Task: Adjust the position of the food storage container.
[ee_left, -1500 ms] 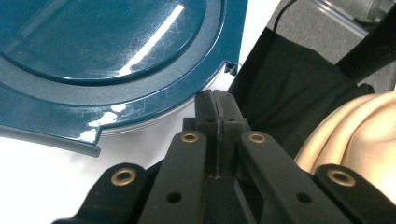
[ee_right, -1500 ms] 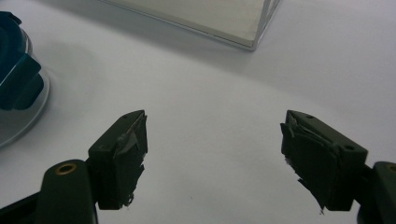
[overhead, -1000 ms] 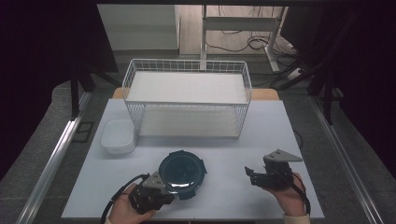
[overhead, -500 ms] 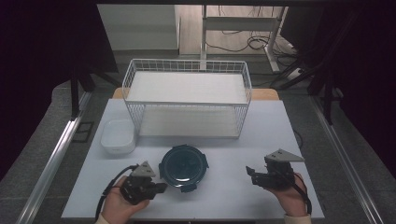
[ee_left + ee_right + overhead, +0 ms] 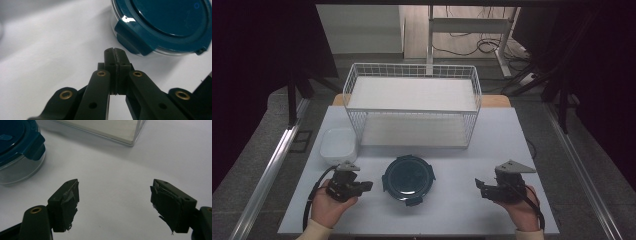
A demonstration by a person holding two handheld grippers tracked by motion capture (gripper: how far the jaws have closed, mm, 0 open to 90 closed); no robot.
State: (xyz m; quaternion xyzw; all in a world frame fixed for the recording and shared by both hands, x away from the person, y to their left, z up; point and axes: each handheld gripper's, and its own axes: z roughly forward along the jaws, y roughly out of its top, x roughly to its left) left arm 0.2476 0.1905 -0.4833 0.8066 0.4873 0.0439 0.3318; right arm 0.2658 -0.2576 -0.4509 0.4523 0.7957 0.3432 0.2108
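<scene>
A round clear container with a dark teal clip lid sits near the table's front, between my two hands; it appears again as the container and the container. My left gripper is just left of it, jaws pressed together with nothing between them, tips a short way from a lid clip. My left gripper points at the container's side. My right gripper rests at the right, apart from the container, jaws wide open and empty; my right gripper hovers over bare white table.
A white wire basket rack with two shelves stands at the back middle; its corner lies ahead of the right gripper. A small white tub sits at the left, beside the rack. The white table ends just behind my hands.
My left gripper has pulled away leftward from the container's front-left edge to a spot beside it. The right gripper and the container have stayed put.
</scene>
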